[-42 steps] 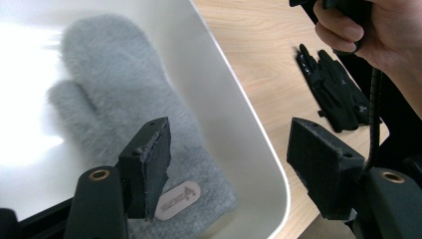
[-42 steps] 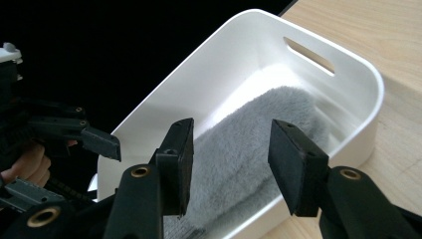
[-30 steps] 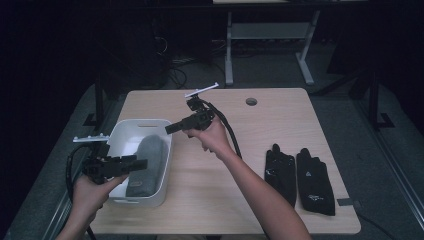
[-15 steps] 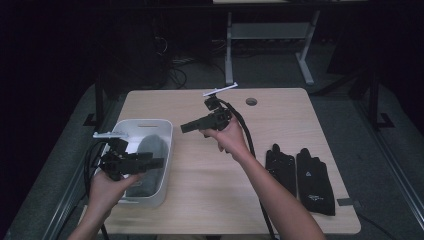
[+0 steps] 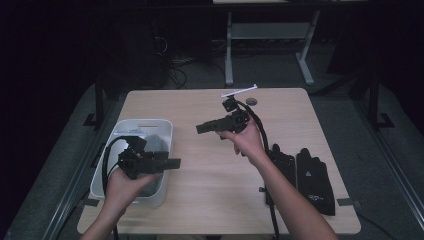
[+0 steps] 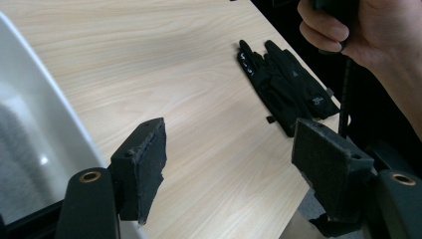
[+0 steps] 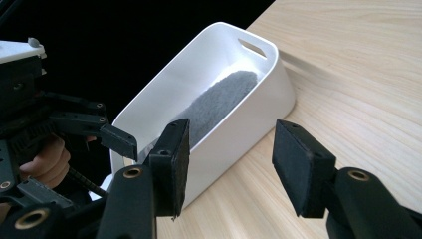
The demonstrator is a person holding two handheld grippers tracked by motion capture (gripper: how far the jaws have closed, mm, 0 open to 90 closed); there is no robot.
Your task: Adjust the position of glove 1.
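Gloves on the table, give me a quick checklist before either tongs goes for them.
1. Left tongs open, nothing between the pads: ok.
2. Right tongs open and free: ok.
3. Black gloves flat at the table's right edge, nothing on them: ok.
4. Left tongs pointed toward the gloves: ok.
5. White bin has room beside the grey cloth: ok.
6. Right tongs' cable clear of the nearer glove: cannot tell.

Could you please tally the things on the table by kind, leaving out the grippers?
White bin: 1
Grey cloth in the bin: 1
Black gloves: 2
Total: 4
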